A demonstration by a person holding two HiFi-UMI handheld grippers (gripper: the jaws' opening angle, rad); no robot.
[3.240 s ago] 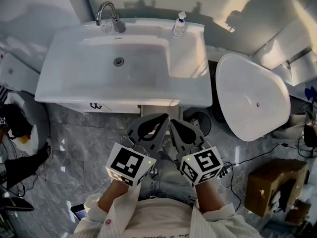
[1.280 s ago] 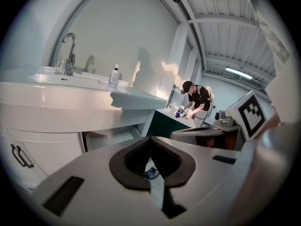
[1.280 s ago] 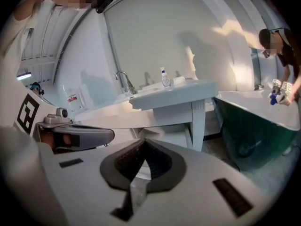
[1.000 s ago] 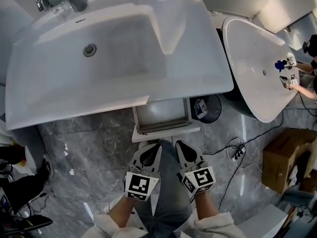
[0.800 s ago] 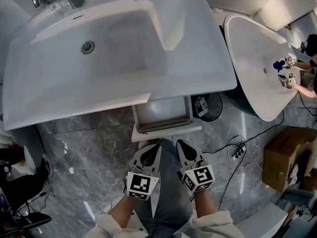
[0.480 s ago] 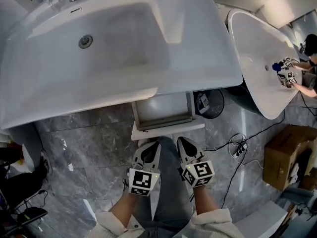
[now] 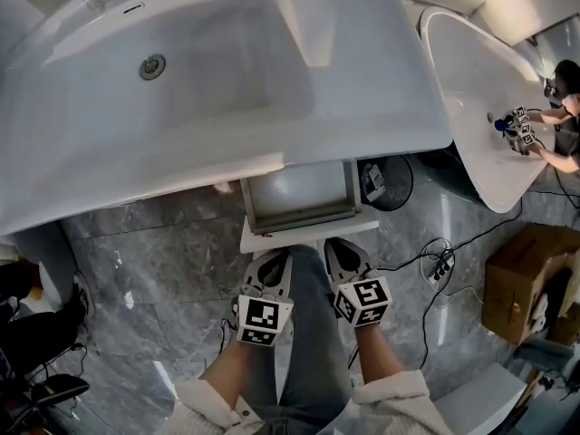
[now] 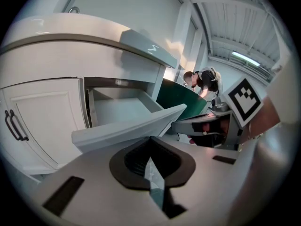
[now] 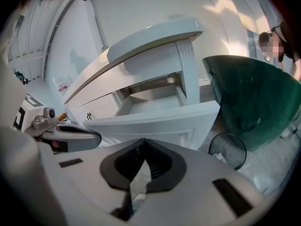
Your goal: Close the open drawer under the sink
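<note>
Approach, by the look of the head view: drawer (image 7: 299, 198) standing out from under the sink (image 7: 381, 107), its front panel just ahead of the tips of the left gripper (image 7: 275, 259) and the right gripper (image 7: 343, 246), the two side by side, both clenched on nothing. Contact with the panel or a slight gap: not to be told from above. Rear of the drawer cut off beneath the sink's rim; inside bare as far as visible. Left gripper view: jaws pressed together with nothing between them, drawer front (image 8: 127, 131) slanting across just beyond the tips, its box behind and up to the left, cupboard door (image 8: 47, 121) with a dark handle further left, right gripper close by on the right. Lower edge of the panel hidden behind the jaws' own body; no handle to be made out on it. Right gripper view: jaws likewise clamped tight and empty, drawer front (image 9: 155, 124) straight ahead above the tips, wire bin (image 9: 228, 152) and green tub (image 9: 249, 98) off to the right, left gripper just to the left. Next, probably: both closed tips set flat against the panel, then a straight, even push inward, so as not to skew the drawer on runners hidden in every view.
</note>
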